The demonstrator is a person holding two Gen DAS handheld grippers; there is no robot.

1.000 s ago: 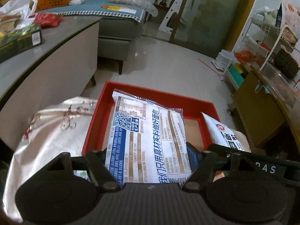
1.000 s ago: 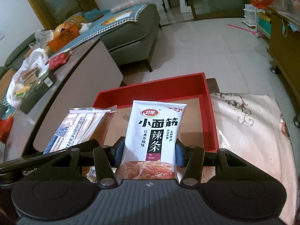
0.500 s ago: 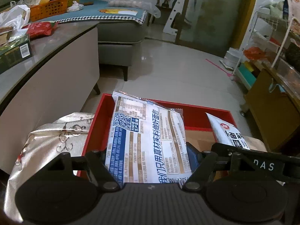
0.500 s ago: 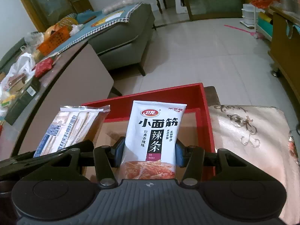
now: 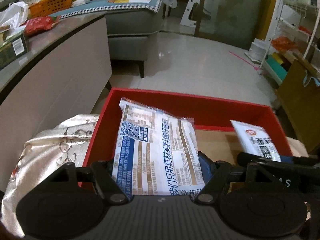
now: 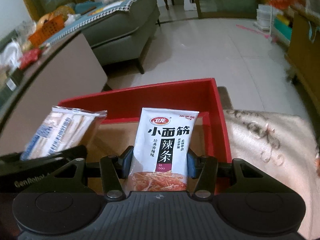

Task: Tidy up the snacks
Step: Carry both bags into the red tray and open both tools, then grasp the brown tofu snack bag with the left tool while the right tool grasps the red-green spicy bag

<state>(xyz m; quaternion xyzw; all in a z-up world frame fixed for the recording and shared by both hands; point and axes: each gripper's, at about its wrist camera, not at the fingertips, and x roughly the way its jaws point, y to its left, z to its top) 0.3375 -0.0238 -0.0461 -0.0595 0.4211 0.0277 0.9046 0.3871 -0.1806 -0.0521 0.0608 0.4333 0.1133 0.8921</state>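
Note:
My left gripper (image 5: 159,166) is shut on a white and blue bread packet (image 5: 156,150), held back side up over the left half of a red box (image 5: 200,108). The right gripper (image 6: 158,160) is shut on a white spicy-strip snack bag (image 6: 166,150) with black characters, over the right half of the same red box (image 6: 218,120). Each packet shows in the other view too: the spicy-strip snack bag (image 5: 256,140) at the right, the bread packet (image 6: 60,132) at the left. The box floor is brown cardboard (image 6: 118,136).
The box rests on a cream embroidered cloth (image 5: 52,146) (image 6: 270,140). A grey counter (image 5: 50,64) with snack bags and an orange basket (image 5: 52,4) runs along the left. A grey sofa (image 6: 124,30), tiled floor and a wooden cabinet (image 5: 300,104) lie beyond.
Both grippers have sunk and moved forward with their packets, now lower inside the red box. The grips have not changed.

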